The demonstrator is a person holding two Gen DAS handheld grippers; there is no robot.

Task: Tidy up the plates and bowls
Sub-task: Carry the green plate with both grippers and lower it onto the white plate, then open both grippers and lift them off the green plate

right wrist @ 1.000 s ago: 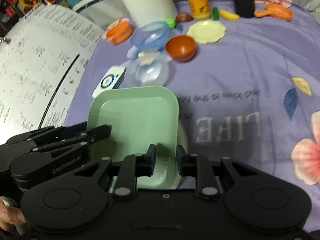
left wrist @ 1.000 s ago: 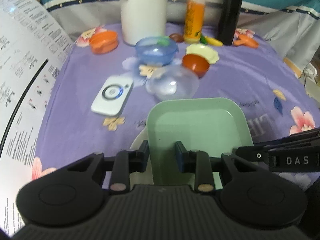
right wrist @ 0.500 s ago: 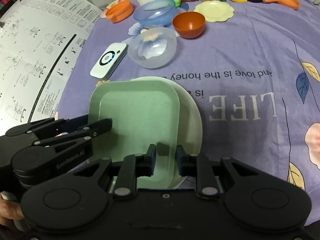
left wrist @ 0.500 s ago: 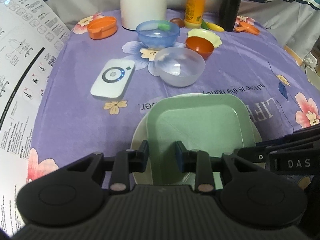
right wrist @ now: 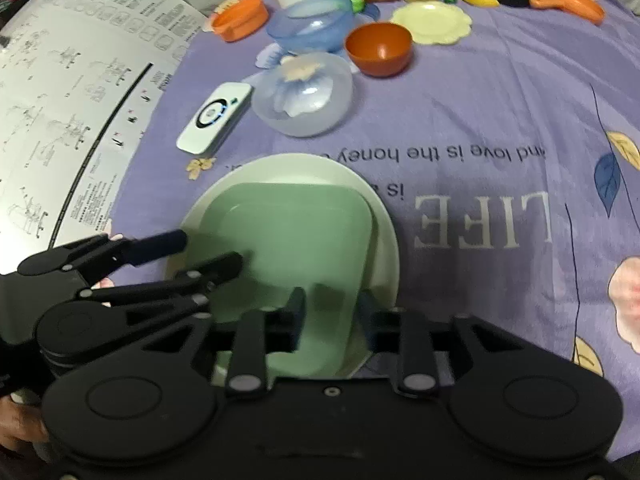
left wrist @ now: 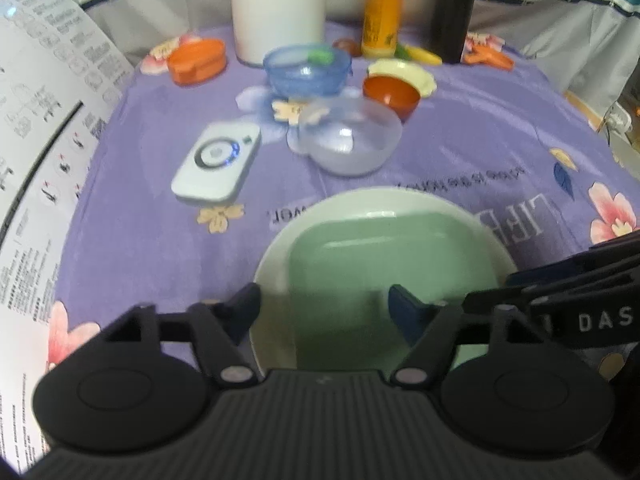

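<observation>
A pale green square plate (left wrist: 392,256) (right wrist: 288,232) lies flat on a round white plate (left wrist: 280,248) (right wrist: 384,248) on the purple cloth. My left gripper (left wrist: 324,300) (right wrist: 208,248) hangs over the plates' near left edge. Its jaws are opening wide, with the green plate's edge between them, and the pads are clear of it. My right gripper (right wrist: 332,302) is at the plates' near right edge. Its jaws are also opening and straddle the green rim without pressing it.
Beyond the plates stand a clear bowl (left wrist: 350,142), a blue bowl (left wrist: 306,70), a red-brown bowl (left wrist: 390,94), a cream scalloped plate (left wrist: 404,74) and an orange oval dish (left wrist: 196,60). A white remote (left wrist: 218,166) lies left. A jug and bottles line the back, and a printed sheet (left wrist: 40,140) borders the left.
The green plate has come down from a tilted hold to rest on the white plate. Both grippers, earlier shut on its edge, have spread their jaws and let go.
</observation>
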